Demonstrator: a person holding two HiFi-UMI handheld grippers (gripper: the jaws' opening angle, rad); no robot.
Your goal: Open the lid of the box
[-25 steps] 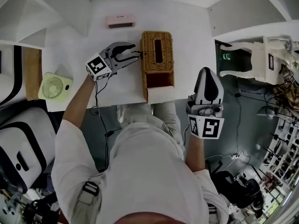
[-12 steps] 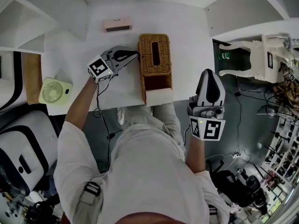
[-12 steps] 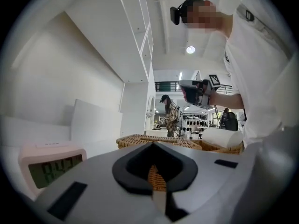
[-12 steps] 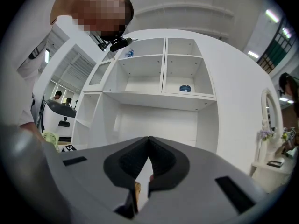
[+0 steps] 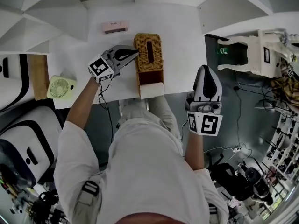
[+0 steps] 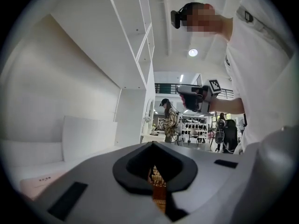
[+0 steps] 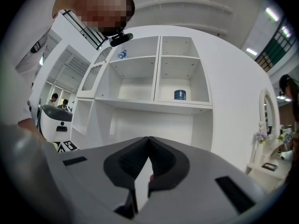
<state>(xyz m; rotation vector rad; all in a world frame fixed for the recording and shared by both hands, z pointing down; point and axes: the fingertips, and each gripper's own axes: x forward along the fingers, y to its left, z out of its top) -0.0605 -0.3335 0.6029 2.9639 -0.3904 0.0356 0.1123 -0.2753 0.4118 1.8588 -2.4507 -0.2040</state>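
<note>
A wicker box (image 5: 148, 54) with a slot in its lid lies on the white table (image 5: 187, 36). Its near end shows a dark opening and a white flap (image 5: 152, 90). My left gripper (image 5: 136, 52) has its tips at the lid's left edge and the jaws are shut. Wicker weave (image 6: 158, 190) shows in the slit between the left gripper's (image 6: 152, 146) pads. My right gripper (image 5: 207, 77) hangs off the table's right front corner, shut with nothing in it; in its own view the right gripper (image 7: 148, 139) faces white shelves.
A small pink box (image 5: 115, 27) sits at the back of the table. A green fan (image 5: 60, 87) rests on a wooden side surface at the left. An ornate white piece of furniture (image 5: 243, 50) stands to the right. My legs are against the table's front edge.
My left gripper's jaws have gone from open to shut at the box's left edge. The right gripper has stayed where it was.
</note>
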